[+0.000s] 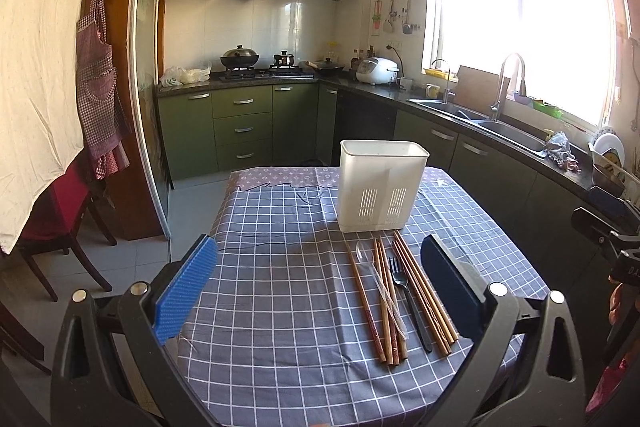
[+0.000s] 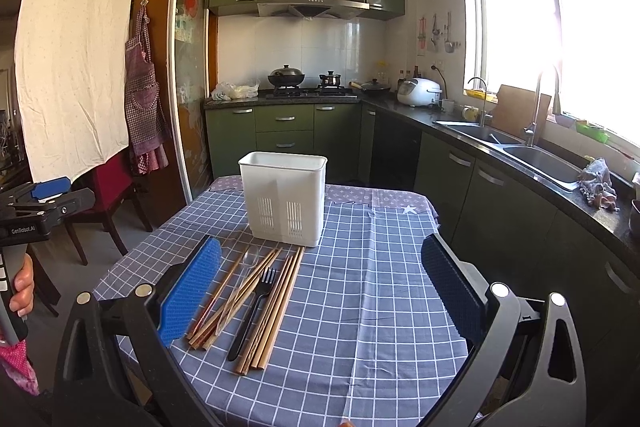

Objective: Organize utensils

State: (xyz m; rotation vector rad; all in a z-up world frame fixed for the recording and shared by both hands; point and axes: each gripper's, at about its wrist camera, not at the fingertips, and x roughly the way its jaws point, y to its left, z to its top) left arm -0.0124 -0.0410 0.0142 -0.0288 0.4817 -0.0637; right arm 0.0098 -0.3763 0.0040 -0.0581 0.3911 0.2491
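Observation:
A white plastic utensil holder (image 1: pixel 382 185) (image 2: pixel 285 197) stands upright at the far middle of the checked table. In front of it lie several wooden chopsticks (image 1: pixel 422 293) (image 2: pixel 276 311), a black plastic fork (image 1: pixel 408 301) (image 2: pixel 252 311) and a clear plastic spoon (image 1: pixel 370 265) (image 2: pixel 246 269). My left gripper (image 1: pixel 318 287) is open and empty, hovering above the table left of the utensils. My right gripper (image 2: pixel 320 291) is open and empty, hovering right of them. The left gripper also shows at the left edge of the right wrist view (image 2: pixel 44 203).
The table carries a blue-grey checked cloth (image 1: pixel 280 291) (image 2: pixel 372 287). A red chair (image 1: pixel 60 219) stands to its left. Green cabinets, a stove with pots (image 1: pixel 256 63) and a sink counter (image 2: pixel 532 155) run along the back and right.

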